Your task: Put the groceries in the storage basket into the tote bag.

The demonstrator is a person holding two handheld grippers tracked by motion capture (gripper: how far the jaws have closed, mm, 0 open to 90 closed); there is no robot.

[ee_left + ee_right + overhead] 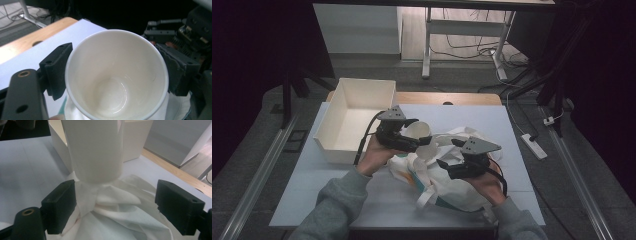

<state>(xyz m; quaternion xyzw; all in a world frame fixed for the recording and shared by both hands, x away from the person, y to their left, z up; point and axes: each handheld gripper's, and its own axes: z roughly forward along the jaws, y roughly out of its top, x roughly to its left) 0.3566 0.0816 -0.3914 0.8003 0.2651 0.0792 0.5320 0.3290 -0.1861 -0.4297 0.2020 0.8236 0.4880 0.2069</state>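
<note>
1. High view: left gripper (424,141) holds a white paper cup (418,134) above the cloth tote bag (447,185), beside the open white box (357,105)
2. Left gripper view: both pads clamp the cup rim; inside is empty
3. Right gripper view: right gripper (115,207) is wide open over the bag, grasping nothing

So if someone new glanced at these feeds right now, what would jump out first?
Most striking is the white paper cup, clamped at its rim between the jaws of the left hand-held gripper and held above the crumpled white cloth tote bag at the table's middle. Just right of it, the right hand-held gripper hangs open over the bag. An open white rectangular box sits at the table's far left.
</note>
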